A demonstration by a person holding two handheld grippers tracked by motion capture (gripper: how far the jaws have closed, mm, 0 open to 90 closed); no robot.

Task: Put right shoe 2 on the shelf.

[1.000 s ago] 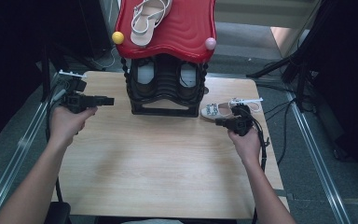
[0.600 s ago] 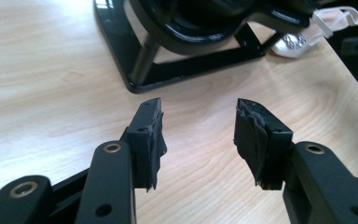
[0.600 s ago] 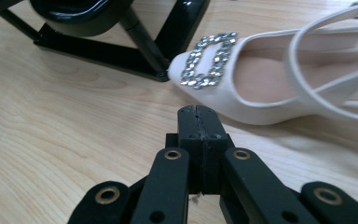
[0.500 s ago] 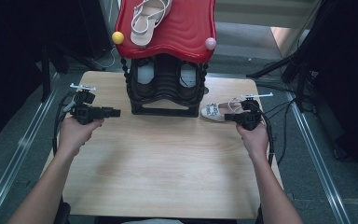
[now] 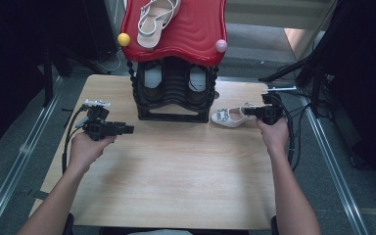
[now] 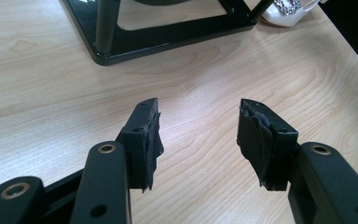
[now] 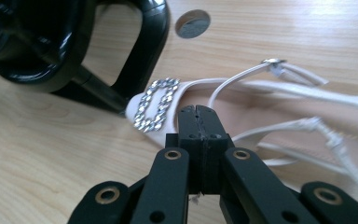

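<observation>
A light white sandal [image 7: 242,100] with thin floppy straps lies on the table [image 5: 176,181]; best grasped by its stiffer sole edge. The right gripper [image 7: 198,112] hovers closed and empty above it; the left gripper [image 6: 198,135], its jaws just opening, holds nothing.

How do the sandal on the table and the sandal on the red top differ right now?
The sandal on the table lies on the wood beside the black rack, toe toward it; the sandal on the red top rests up on the red top. The table one shows a rhinestone buckle at the toe; the upper one shows plain straps. Both are pale strappy sandals.
</observation>
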